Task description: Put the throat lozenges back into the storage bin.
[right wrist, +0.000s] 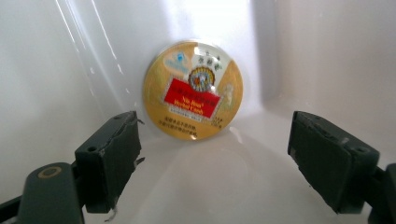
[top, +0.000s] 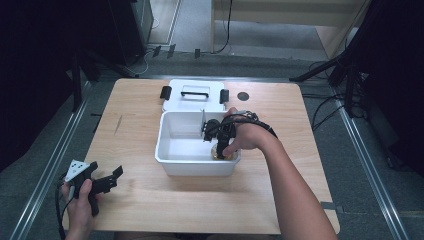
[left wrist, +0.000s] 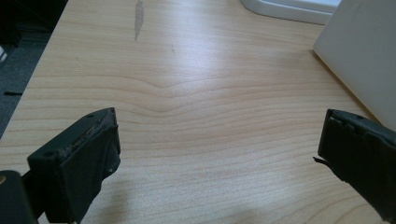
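A round yellow tin with a red label [right wrist: 193,90] lies in a corner of the white plastic box [top: 170,155], on its floor; the high view shows the tin [top: 220,155] at the box's near right corner. My right gripper [right wrist: 212,154] is down inside the box with its jaws wide apart, just short of the tin and holding nothing. It appears in the high view as the right gripper [top: 221,141], held by a hand over the box. My left gripper [top: 111,178] rests open over the table's near left part, and the left gripper [left wrist: 217,149] has bare wood between its jaws.
The box's white lid [top: 194,95] with black latches lies flat behind it. A small dark round spot [top: 243,96] sits on the wooden table [top: 135,120] right of the lid. The box's outer wall [left wrist: 359,51] stands to the right of my left gripper.
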A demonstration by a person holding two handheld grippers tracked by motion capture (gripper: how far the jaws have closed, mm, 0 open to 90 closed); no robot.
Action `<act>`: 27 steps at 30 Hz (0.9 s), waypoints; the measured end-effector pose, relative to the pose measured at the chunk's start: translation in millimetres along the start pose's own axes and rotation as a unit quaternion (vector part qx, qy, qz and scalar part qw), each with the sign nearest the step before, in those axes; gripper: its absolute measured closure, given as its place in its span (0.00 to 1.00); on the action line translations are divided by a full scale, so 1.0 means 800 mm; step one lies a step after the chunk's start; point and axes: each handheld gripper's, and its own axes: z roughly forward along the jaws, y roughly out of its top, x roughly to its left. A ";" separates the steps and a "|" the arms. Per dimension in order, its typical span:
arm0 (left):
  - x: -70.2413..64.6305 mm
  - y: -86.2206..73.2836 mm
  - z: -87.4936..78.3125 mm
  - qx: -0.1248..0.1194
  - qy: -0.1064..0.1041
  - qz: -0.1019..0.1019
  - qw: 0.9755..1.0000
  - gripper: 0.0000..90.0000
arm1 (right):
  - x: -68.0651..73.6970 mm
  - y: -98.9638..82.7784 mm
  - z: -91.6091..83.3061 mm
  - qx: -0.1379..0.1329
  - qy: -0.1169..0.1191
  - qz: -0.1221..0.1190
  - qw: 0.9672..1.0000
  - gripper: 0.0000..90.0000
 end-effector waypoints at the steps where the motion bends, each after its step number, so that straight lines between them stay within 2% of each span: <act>1: 0.000 0.000 0.000 -0.001 0.000 0.000 1.000 0.00 | 0.000 0.000 -0.002 -0.001 -0.001 0.002 1.000 0.19; 9: 0.000 0.000 0.000 -0.001 0.000 -0.001 1.000 0.00 | -0.003 -0.006 -0.026 -0.040 0.000 0.014 0.999 0.22; 13: 0.000 0.000 0.000 -0.001 0.000 0.000 1.000 0.00 | -0.001 -0.009 -0.049 -0.061 -0.006 0.017 0.998 0.23; 18: 0.000 0.000 0.000 0.000 0.000 0.000 1.000 0.00 | 0.001 -0.014 -0.067 -0.077 -0.011 0.020 0.997 0.23; 20: 0.000 0.000 0.000 0.000 0.000 0.001 1.000 0.00 | -0.001 -0.021 -0.078 -0.083 -0.016 0.032 0.996 0.23; 27: 0.000 0.000 0.000 0.000 0.000 0.001 1.000 0.00 | -0.009 -0.042 -0.096 -0.102 -0.016 0.055 0.993 0.23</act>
